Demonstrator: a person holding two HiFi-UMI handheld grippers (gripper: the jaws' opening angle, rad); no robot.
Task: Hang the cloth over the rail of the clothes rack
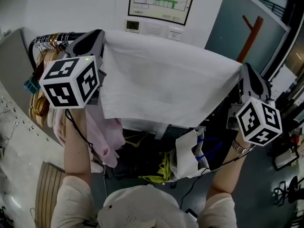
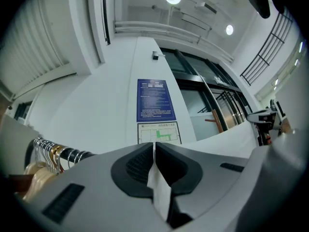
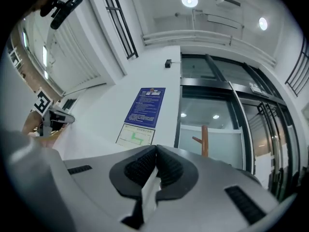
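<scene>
White wall (image 1: 71, 8) behind: left hand-held gripper (image 2: 154, 148) and right hand-held gripper (image 3: 155, 151) each clamped on cloth (image 1: 161, 80) corners.

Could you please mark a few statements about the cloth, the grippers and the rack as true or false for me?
1. The left gripper is shut on the white cloth. True.
2. The right gripper is open and empty. False: it is shut on the cloth too.
3. The cloth is spread wide between both grippers. True.
4. The cloth is dark blue. False: it is white.
5. Wooden hangers hang on the rail. True.
</scene>
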